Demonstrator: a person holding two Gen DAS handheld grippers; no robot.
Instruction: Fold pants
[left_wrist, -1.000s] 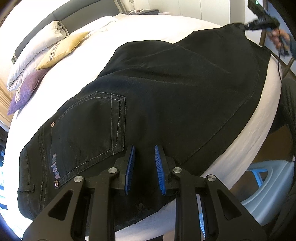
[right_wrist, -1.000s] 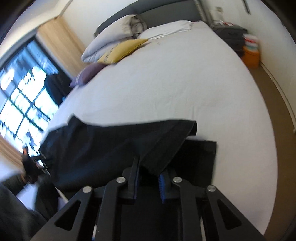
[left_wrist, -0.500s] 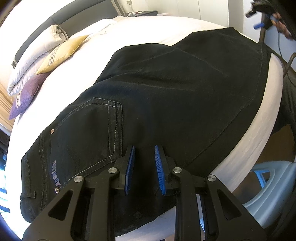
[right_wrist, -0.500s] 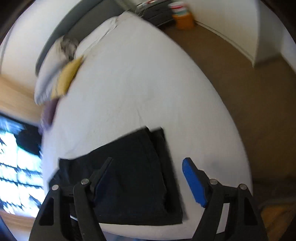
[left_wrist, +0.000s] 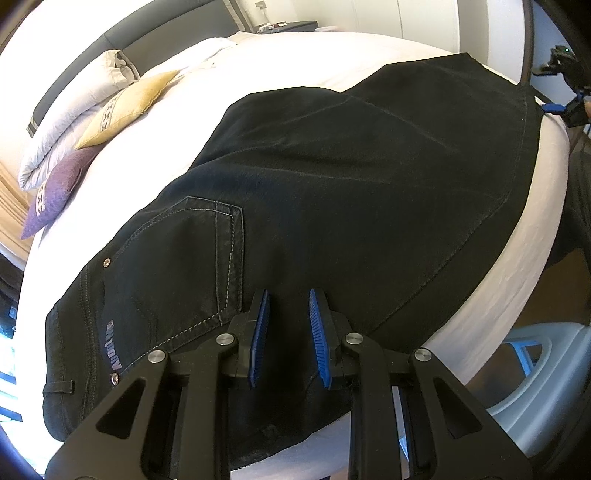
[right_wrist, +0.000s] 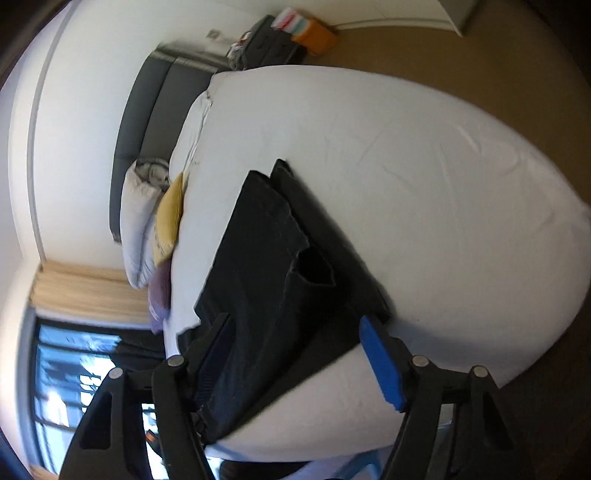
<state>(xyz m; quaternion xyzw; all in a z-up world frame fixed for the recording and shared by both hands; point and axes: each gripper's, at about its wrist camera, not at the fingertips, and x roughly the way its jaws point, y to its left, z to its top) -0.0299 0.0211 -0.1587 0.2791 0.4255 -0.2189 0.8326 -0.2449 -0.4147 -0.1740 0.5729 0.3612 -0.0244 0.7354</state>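
Observation:
Black jeans (left_wrist: 332, 177) lie flat on the white bed, back pocket (left_wrist: 184, 266) and waistband at the lower left, legs running to the upper right. My left gripper (left_wrist: 288, 332) hovers just above the seat of the jeans, its blue pads a small gap apart with nothing between them. In the right wrist view the jeans (right_wrist: 266, 280) lie with the leg ends folded over near the bed's edge. My right gripper (right_wrist: 299, 373) is wide open and empty above that end. It also shows in the left wrist view (left_wrist: 565, 88) at the far right.
The white bed (right_wrist: 424, 192) has a yellow pillow (left_wrist: 129, 107), a purple pillow (left_wrist: 55, 192) and white pillows at its head. A pale blue plastic stool (left_wrist: 532, 373) stands beside the bed's near edge. A dark nightstand (right_wrist: 273, 48) and brown floor lie beyond.
My right gripper let go of the leg end, opened wide and drew back from the bed, rolling its view. The left gripper barely moved.

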